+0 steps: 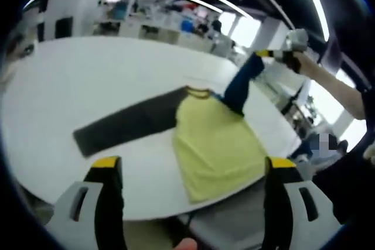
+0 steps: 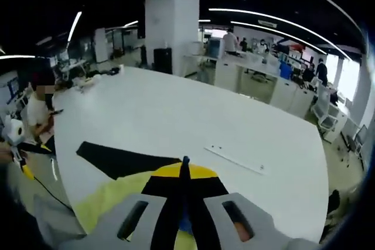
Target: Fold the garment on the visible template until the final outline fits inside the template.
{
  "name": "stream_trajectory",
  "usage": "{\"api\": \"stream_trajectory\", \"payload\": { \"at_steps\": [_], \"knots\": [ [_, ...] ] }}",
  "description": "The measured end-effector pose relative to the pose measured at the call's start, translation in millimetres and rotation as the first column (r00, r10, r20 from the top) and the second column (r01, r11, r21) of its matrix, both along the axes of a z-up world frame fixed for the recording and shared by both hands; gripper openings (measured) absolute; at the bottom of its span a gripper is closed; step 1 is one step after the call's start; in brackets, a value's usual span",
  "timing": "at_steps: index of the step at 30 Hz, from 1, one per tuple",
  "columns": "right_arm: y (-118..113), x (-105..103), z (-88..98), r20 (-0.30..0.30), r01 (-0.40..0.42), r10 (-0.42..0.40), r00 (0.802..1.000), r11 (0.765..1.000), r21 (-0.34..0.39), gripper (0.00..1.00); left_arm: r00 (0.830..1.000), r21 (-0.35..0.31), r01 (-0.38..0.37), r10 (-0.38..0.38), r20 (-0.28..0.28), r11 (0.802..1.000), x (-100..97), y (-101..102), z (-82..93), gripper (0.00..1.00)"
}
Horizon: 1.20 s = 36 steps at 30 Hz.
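Your right gripper (image 1: 261, 55) is clamped on the garment's (image 1: 217, 144) dark blue sleeve (image 1: 239, 89), lifting it clear of the table (image 1: 88, 80). Your left gripper (image 1: 190, 168) stands spread, empty. The soft yellow garment lies flat on the smooth white oval table, partly over a dark rectangular template (image 1: 126, 126).

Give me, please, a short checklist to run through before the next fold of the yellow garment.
1. Right claw gripping the dark blue sleeve: ok, shut on it.
2. Left claw free: ok, open above the table edge.
3. Yellow garment body flat on the white table: ok.
4. Dark template visible: ok, partly under the garment.
5. Outline inside the template: not ok, the body hangs past it.
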State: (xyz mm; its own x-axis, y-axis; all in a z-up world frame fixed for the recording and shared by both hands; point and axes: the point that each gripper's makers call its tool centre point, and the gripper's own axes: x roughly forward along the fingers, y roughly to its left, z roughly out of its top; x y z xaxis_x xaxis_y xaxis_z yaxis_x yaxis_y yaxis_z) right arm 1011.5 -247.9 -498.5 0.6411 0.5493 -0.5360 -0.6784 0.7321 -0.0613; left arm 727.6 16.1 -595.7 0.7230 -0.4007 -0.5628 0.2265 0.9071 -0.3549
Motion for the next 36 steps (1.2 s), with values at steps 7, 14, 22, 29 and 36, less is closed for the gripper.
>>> {"api": "stream_trajectory", "payload": {
  "at_steps": [7,14,22,29,36],
  "knots": [
    [9,0,-7.3,-0.014,-0.015,0.015,1.0,1.0,-0.009,0.02,1.0,-0.003,-0.011,0.011,-0.006,1.0,-1.6,3,-2.2,0.96],
    [17,1,-17.5,-0.034,-0.022,0.022,0.999,1.0,-0.021,0.02,1.0,-0.005,-0.01,0.01,-0.016,1.0,-2.7,3,-5.5,0.96],
    [31,-1,-35.2,-0.075,-0.015,0.013,0.997,1.0,-0.028,0.02,1.0,-0.004,-0.009,0.009,-0.022,1.0,-0.8,4,-7.2,0.96],
    [48,-3,-51.7,-0.106,-0.018,0.014,0.994,0.999,-0.033,0.02,1.0,-0.007,-0.01,0.009,-0.029,1.0,-0.4,5,-9.7,0.95],
    [66,-6,-69.8,-0.135,-0.027,0.019,0.991,0.998,-0.056,0.02,0.999,-0.012,-0.007,0.006,-0.037,1.0,0.0,6,-13.8,0.96]
  ]
}}
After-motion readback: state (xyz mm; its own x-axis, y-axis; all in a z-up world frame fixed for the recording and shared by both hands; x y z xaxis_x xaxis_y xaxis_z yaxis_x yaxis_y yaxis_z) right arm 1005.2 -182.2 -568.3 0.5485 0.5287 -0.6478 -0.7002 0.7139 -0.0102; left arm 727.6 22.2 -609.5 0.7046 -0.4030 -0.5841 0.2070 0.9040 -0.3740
